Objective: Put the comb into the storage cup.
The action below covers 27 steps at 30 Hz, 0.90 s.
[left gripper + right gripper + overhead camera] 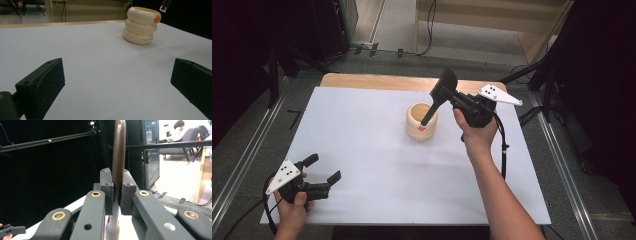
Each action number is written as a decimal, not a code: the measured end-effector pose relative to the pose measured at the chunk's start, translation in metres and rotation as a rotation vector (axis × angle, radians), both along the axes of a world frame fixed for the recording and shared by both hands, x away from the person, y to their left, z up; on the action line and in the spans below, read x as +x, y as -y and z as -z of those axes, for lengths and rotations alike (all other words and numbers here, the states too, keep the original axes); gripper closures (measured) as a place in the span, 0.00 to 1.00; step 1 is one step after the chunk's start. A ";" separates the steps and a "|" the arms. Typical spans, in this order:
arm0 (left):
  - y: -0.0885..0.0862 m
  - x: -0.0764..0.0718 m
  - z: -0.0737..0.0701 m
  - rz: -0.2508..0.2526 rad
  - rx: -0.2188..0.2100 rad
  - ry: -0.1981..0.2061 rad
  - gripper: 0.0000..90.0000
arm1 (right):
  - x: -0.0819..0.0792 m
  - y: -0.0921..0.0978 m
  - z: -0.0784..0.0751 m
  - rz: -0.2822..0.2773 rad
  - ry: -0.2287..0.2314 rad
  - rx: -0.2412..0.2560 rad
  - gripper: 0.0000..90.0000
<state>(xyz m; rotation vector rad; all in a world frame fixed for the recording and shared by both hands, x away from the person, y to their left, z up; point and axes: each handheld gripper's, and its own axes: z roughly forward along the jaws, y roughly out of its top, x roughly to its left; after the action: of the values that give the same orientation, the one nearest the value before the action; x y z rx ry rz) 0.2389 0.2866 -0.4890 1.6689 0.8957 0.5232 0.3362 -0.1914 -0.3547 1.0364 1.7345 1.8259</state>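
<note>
Currently the right gripper [451, 98] pinches a black spatula [439, 95] just below its blade, jaws pressed flat against both faces of the neck (the right gripper view shows the blade edge-on between the pads [108, 192]). The spatula tilts, blade up and away, handle end dipping into the mouth of a cream ribbed holder [421, 121] that stands upright near the middle of the white table [362, 140].

The left gripper [323, 175] rests at the near left corner of the table, jaws spread, holding nothing, well apart from the holder [141, 25].

The step in hand looks like seating the spatula in the holder. To do it well:
- bring the handle closer to vertical before lowering, so it does not lever against the rim
- keep the pinch firm until the handle end bears on the bottom
- the holder looks light and unbraced, so a sideways push could tip it; the idle left gripper could steady it
- release only once the spatula leans settled on the rim.
</note>
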 end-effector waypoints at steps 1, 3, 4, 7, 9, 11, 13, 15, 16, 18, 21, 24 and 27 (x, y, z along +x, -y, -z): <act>0.000 0.000 0.000 0.000 0.000 0.000 0.00 | 0.001 0.000 0.000 0.005 0.002 -0.001 0.91; 0.000 0.000 0.000 0.000 -0.003 -0.001 0.00 | 0.002 0.001 -0.001 0.006 0.003 -0.002 0.91; 0.000 0.000 0.000 0.001 -0.004 0.000 0.00 | 0.003 0.001 -0.001 0.013 0.010 -0.005 0.91; 0.000 0.000 0.000 -0.001 -0.005 0.000 0.00 | 0.006 0.001 -0.001 0.023 0.011 -0.009 0.91; -0.001 0.000 0.000 -0.004 -0.005 0.000 0.00 | 0.008 0.001 -0.001 0.029 0.011 -0.013 0.91; -0.001 0.000 0.000 -0.005 -0.008 0.001 0.00 | 0.010 0.002 -0.001 0.028 0.010 -0.012 0.91; -0.002 0.000 0.000 -0.005 -0.010 0.002 0.00 | 0.011 0.001 0.000 0.036 0.013 -0.018 0.91; -0.002 0.000 0.000 -0.002 -0.010 0.001 0.00 | 0.012 0.000 0.001 0.046 0.013 -0.026 0.91; -0.001 0.000 0.000 -0.004 -0.009 0.002 0.00 | 0.013 0.000 0.002 0.053 0.016 -0.032 0.91; -0.001 0.000 0.000 -0.003 -0.011 0.003 0.00 | 0.015 0.000 0.003 0.056 0.016 -0.031 0.91; -0.001 0.000 0.000 -0.003 -0.010 0.002 0.00 | 0.017 -0.001 0.004 0.064 0.018 -0.034 0.91; -0.001 0.000 0.000 -0.002 -0.011 0.002 0.00 | 0.019 -0.002 0.007 0.068 0.017 -0.047 0.91; -0.001 0.000 0.000 -0.002 -0.010 0.002 0.00 | 0.021 -0.004 0.010 0.068 0.014 -0.054 0.91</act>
<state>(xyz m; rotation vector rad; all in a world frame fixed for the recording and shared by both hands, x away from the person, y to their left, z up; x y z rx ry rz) 0.2389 0.2880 -0.4888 1.6582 0.8971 0.5208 0.3570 -0.1870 -0.3646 1.0452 1.7096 1.7316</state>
